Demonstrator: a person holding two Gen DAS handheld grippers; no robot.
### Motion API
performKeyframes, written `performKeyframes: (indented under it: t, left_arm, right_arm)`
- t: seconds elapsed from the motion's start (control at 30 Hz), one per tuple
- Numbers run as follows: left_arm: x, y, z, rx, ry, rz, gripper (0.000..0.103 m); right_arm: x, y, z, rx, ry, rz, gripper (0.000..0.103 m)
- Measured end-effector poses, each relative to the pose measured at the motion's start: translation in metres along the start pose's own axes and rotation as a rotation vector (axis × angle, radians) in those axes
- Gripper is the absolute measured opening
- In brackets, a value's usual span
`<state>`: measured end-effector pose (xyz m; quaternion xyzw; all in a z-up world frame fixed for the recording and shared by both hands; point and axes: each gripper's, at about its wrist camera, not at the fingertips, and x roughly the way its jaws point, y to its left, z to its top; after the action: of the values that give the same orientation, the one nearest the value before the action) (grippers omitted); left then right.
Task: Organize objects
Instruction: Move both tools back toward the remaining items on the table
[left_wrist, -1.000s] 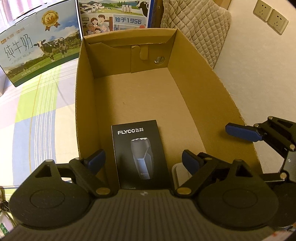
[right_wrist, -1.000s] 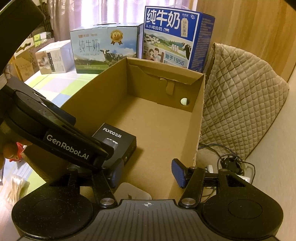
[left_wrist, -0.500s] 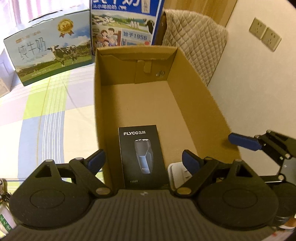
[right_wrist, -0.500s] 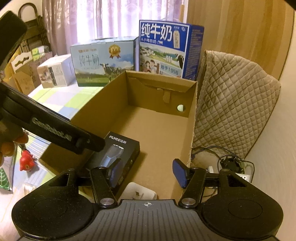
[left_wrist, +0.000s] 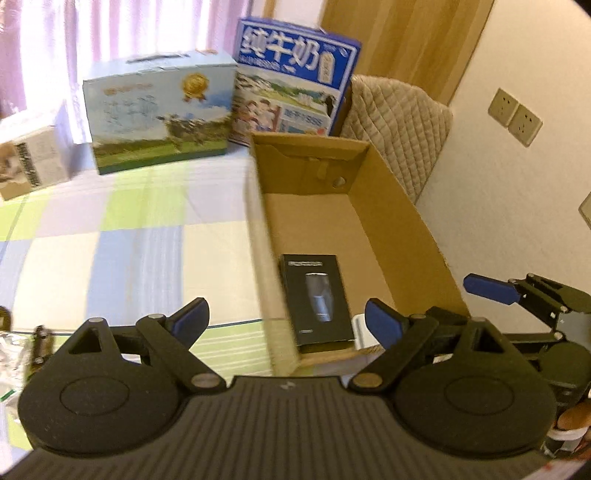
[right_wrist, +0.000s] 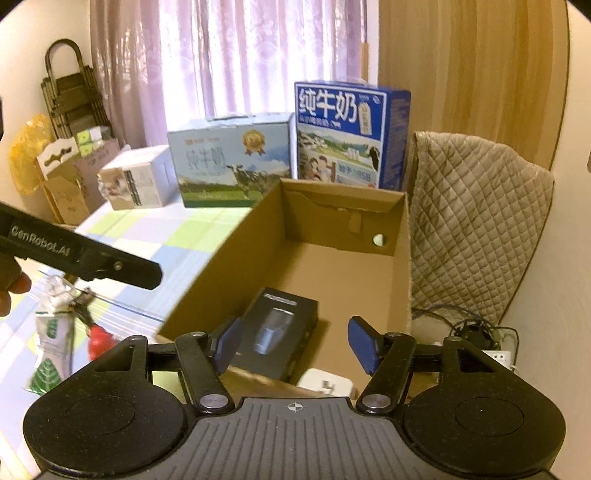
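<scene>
A black shaver box (left_wrist: 316, 297) (right_wrist: 277, 334) lies flat on the floor of an open cardboard carton (left_wrist: 402, 236) (right_wrist: 400, 266), near its front left corner. A small white item (right_wrist: 325, 384) (left_wrist: 364, 332) sits at the carton's front edge. My left gripper (left_wrist: 286, 319) is open and empty, above the carton's near left wall. My right gripper (right_wrist: 293, 345) is also open and empty, over the carton's near end. The right gripper's blue fingers (left_wrist: 487, 288) show at the right of the left wrist view.
Two milk cartons (right_wrist: 236, 164) (right_wrist: 351, 133) and a white box (right_wrist: 136, 177) stand behind the carton on a checked cloth (left_wrist: 129, 240). A green packet (right_wrist: 51, 350) and a red item (right_wrist: 99, 341) lie at the left. A quilted chair (right_wrist: 476, 221) and cables (right_wrist: 476, 328) are on the right.
Both grippers have pulled back and risen away from the carton. The left one has also shifted left. The shaver box stays where it lay.
</scene>
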<state>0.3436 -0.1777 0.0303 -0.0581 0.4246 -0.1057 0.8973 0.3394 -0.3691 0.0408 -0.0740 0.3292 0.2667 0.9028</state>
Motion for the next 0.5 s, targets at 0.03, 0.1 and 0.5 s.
performKeyframes:
  t: [0.03,0.1,0.5]
  left_arm:
    - [-0.006,0.006,-0.004,-0.004,-0.012,0.010,0.089]
    - [-0.016,0.017,-0.011,-0.014,-0.028,0.029,0.089]
    - [-0.064,0.091,-0.061,-0.096,-0.030,0.117,0.089]
  right_arm:
    - [-0.002,0.004,0.000,0.002,-0.004,0.003,0.062]
    - [-0.006,0.013,0.001,0.000,-0.012,0.016,0.062]
    - [-0.007,0.069,-0.009,0.023,0.001,0.100,0.065]
